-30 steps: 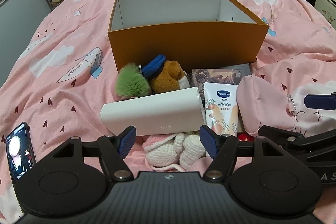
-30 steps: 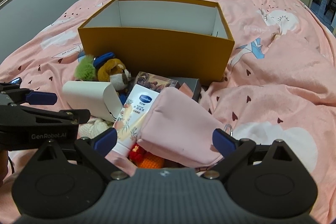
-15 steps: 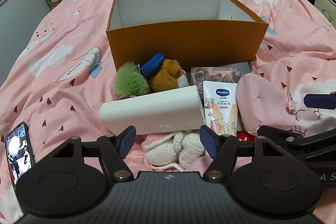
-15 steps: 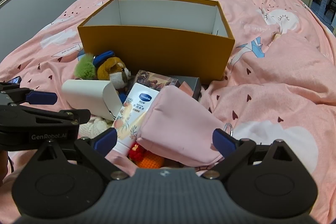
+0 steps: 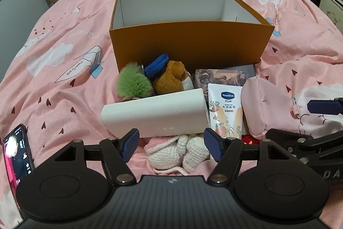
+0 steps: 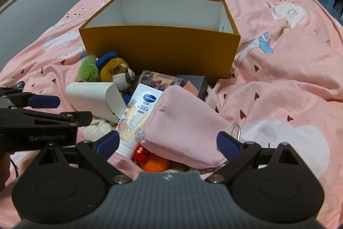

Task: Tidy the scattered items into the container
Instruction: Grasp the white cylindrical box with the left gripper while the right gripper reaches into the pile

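Both grippers gape empty: my left gripper point(image 5: 171, 144) faces the white rounded-edge case point(image 5: 155, 115), its long axis crosswise just ahead; my right gripper point(image 6: 168, 142) straddles the pink fabric pouch point(image 6: 184, 126). Beyond stands the orange cardboard box point(image 5: 190, 46), nothing showing inside.

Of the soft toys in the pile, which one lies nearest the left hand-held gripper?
The pink-and-cream crocheted toy, lying between the left hand-held gripper fingers. The green fluffy toy and brown plush dog lie by the box.

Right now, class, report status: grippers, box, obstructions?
Left gripper open, right gripper open, both empty. Orange box shows no items. Pile in front; pink pouch nearest right.
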